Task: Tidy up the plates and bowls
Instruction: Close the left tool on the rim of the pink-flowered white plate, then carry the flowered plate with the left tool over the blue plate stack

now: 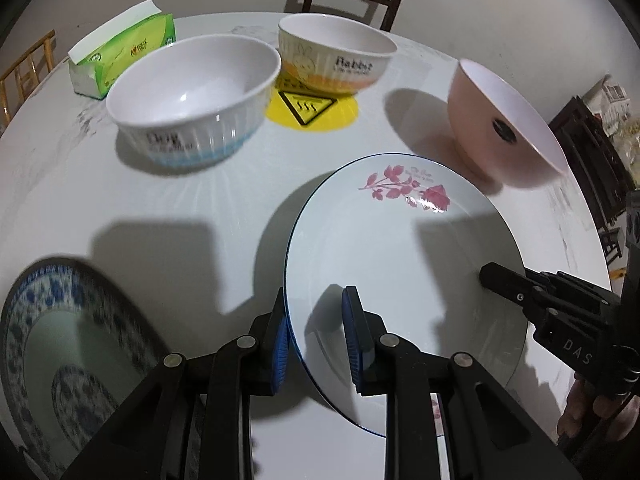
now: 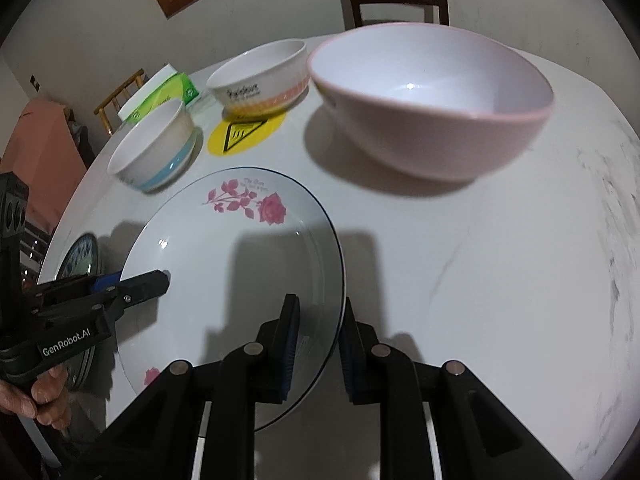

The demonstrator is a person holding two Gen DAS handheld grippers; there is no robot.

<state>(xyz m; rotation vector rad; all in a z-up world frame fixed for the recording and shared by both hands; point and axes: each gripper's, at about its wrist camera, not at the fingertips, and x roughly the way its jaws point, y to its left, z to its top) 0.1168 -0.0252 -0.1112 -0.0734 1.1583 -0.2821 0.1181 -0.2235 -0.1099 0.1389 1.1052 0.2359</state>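
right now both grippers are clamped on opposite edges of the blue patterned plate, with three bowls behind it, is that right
Not quite. The left gripper and right gripper clamp opposite edges of the rose plate, not the blue patterned plate, which lies apart to its left. The left wrist view shows this. The three bowls behind it are as stated.

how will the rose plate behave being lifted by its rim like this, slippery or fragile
The rose plate looks glazed and shiny, so it is probably slippery between the pads. It seems stiff and likely breakable if dropped. With the left gripper and right gripper clamped on opposite rim edges, it should stay fairly level.
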